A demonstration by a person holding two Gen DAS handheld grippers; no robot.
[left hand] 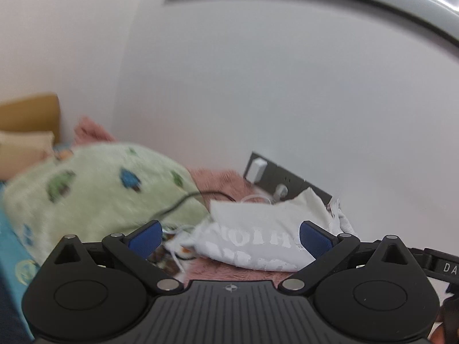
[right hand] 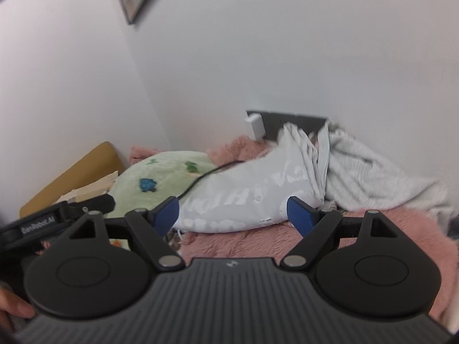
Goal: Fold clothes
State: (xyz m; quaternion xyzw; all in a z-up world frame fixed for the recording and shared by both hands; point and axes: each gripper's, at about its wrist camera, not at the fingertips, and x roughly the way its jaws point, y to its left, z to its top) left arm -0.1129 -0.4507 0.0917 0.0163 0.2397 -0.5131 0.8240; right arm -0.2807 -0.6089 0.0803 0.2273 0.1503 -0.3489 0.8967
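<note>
Walls (right hand: pixel 287 57) plain white, meeting at a corner. Pink fluffy blanket (right hand: pixel 243 240) covers the bed; green patterned pillow (left hand: pixel 100 183) lies left. White garment (left hand: pixel 258 229) with partly legible white lettering rests bunched on the blanket, ahead of both grippers. Left gripper (left hand: pixel 229 236) and right gripper (right hand: pixel 233 215) spread wide, empty.
</note>
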